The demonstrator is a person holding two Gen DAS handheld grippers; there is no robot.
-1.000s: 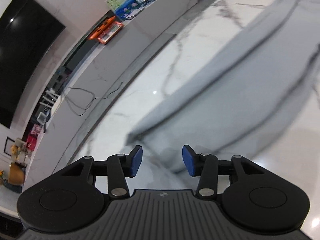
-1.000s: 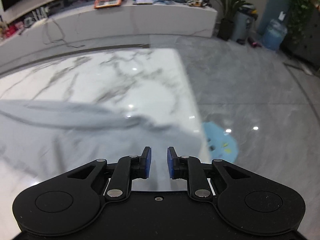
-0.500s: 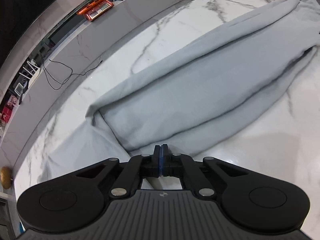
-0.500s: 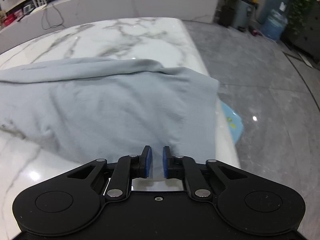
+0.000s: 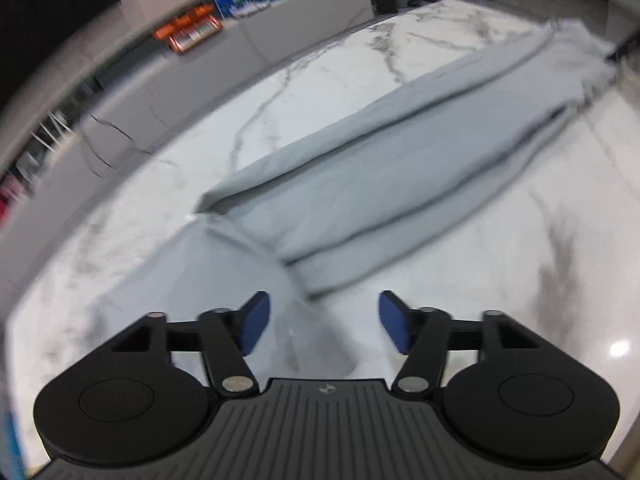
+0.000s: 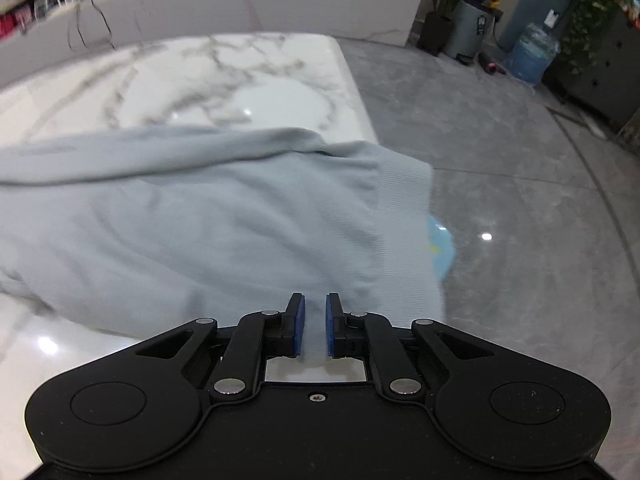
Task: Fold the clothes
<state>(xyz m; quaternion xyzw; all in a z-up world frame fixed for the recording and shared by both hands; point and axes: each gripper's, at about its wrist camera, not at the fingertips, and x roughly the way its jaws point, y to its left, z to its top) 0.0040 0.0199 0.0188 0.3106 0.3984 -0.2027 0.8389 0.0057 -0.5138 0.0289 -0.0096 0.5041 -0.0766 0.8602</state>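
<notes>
A light grey garment lies folded lengthwise across the white marble table. My left gripper is open, above a flat grey flap of the garment at its near-left end, holding nothing. In the right wrist view the garment's other end lies at the table's right edge, with a ribbed hem hanging slightly over. My right gripper has its blue pads a narrow gap apart just above the cloth's near edge; no cloth shows between them.
A long marble counter with an orange box runs behind the table. Right of the table is grey polished floor, with a blue item, potted plants and a water bottle.
My left gripper, shut half a second ago, has opened wide and drawn back. My right gripper's jaws have parted a little. The garment now lies flat on the table.
</notes>
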